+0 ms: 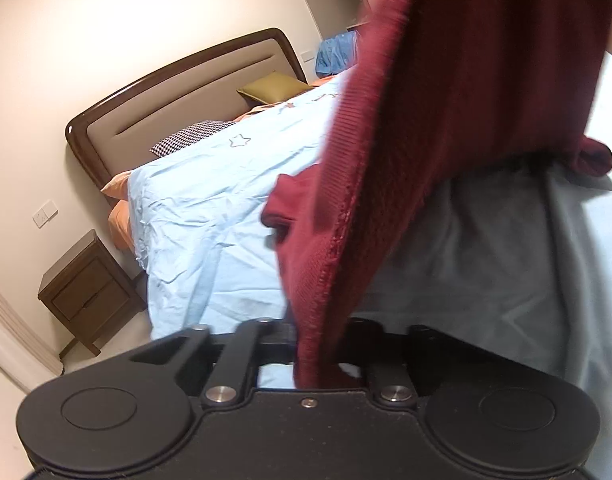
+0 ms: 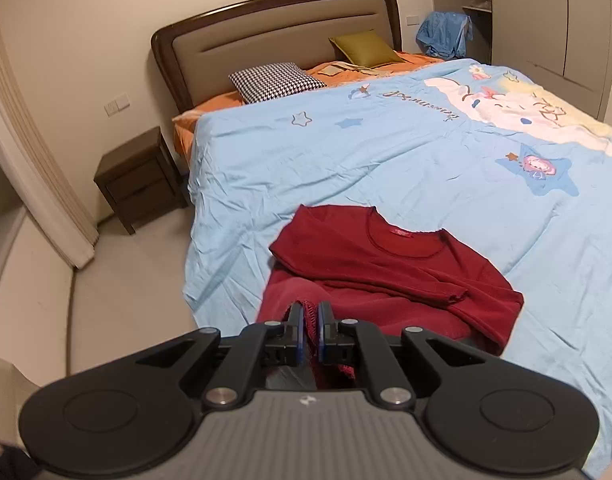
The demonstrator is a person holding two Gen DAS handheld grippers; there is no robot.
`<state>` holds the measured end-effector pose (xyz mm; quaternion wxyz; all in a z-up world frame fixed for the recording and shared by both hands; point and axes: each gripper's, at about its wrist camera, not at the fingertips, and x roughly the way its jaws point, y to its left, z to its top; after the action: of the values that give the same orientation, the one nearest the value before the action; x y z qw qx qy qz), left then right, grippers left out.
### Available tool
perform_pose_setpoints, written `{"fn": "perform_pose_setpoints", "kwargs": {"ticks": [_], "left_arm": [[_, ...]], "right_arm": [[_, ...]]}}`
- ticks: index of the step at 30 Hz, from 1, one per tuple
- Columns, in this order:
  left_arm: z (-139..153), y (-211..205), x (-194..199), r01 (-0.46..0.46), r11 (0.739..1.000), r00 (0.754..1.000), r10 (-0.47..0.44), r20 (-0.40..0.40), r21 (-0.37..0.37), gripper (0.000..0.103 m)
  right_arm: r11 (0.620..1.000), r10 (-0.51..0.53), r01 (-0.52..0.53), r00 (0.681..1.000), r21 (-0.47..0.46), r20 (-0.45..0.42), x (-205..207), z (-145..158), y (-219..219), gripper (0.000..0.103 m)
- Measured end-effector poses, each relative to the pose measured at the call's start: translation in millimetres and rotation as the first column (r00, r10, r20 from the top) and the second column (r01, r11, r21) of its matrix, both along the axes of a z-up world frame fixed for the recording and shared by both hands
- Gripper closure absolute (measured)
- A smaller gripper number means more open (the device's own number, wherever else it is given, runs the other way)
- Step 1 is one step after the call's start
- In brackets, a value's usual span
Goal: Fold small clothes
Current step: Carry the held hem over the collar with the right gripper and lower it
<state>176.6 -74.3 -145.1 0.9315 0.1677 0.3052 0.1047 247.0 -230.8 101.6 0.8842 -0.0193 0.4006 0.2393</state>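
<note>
Setting: home bedroom. Bed (image 2: pixel 385 152) with padded headboard (image 2: pixel 274 36) at 12 o'clock, cartoon-print blue duvet (image 2: pixel 306 168), two pillows (image 2: pixel 274 80). Wooden nightstand (image 2: pixel 138 176) at 10 o'clock, wardrobe (image 2: pixel 565 20) at 2 o'clock, wall switch (image 2: pixel 117 105) beside headboard.

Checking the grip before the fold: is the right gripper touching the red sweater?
Touching. The right wrist view shows the right gripper with its jaws closed on a fold of the red sweater.
</note>
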Motion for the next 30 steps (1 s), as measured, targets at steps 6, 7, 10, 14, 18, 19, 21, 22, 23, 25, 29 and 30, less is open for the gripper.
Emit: {"fn": "perform_pose_setpoints", "kwargs": {"ticks": [6,7,10,14,18,19,21,22,23,25,29,30], "left_arm": [[21,45,-15,0.086,0.989,0.993,-0.094,0.067,0.117,0.099],[25,49,-20,0.126,0.981,0.988,-0.138,0.072,0.145,0.099],[35,53,-40,0.275,0.931,0.954,-0.295,0.050,0.241,0.099],[39,45,-66,0.433,0.860,0.898,-0.439,-0.042,0.269,0.100],[42,24,-89,0.523,0.832,0.852,-0.504,-0.141,0.184,0.100],[44,20,-93,0.527,0.838,0.847,-0.506,-0.163,0.141,0.100],[47,26,-92,0.515,0.856,0.845,-0.496,-0.199,0.053,0.100],[50,31,-84,0.496,0.868,0.848,-0.485,-0.213,-0.002,0.099],[53,40,-73,0.472,0.880,0.854,-0.472,-0.219,-0.053,0.099],[61,49,-55,0.419,0.898,0.870,-0.440,-0.223,-0.135,0.099],[86,57,9,0.305,0.924,0.908,-0.355,-0.223,-0.229,0.098],[91,59,28,0.291,0.926,0.909,-0.346,-0.233,-0.238,0.098]], "right_arm": [[0.988,0.046,-0.041,0.999,-0.146,0.029,-34,-49,0,0.096],[0.983,0.065,-0.059,0.997,-0.172,0.032,-42,-59,0,0.097],[0.966,0.120,-0.112,0.993,-0.234,0.018,-66,-88,0,0.097],[0.951,0.144,-0.144,0.989,-0.272,-0.021,-91,-112,-7,0.097],[0.958,0.107,-0.120,0.992,-0.259,-0.063,-105,-116,-23,0.098],[0.957,0.108,-0.125,0.991,-0.263,-0.076,-108,-115,-26,0.098],[0.955,0.109,-0.135,0.988,-0.265,-0.109,-109,-114,-30,0.098],[0.955,0.109,-0.137,0.987,-0.265,-0.120,-108,-114,-32,0.098],[0.954,0.107,-0.137,0.986,-0.265,-0.125,-104,-113,-35,0.097],[0.956,0.105,-0.133,0.988,-0.262,-0.116,-90,-112,-37,0.097],[0.953,0.127,-0.132,0.991,-0.271,-0.038,-37,-103,-33,0.097],[0.950,0.140,-0.138,0.990,-0.280,-0.013,-21,-101,-31,0.097]]}}
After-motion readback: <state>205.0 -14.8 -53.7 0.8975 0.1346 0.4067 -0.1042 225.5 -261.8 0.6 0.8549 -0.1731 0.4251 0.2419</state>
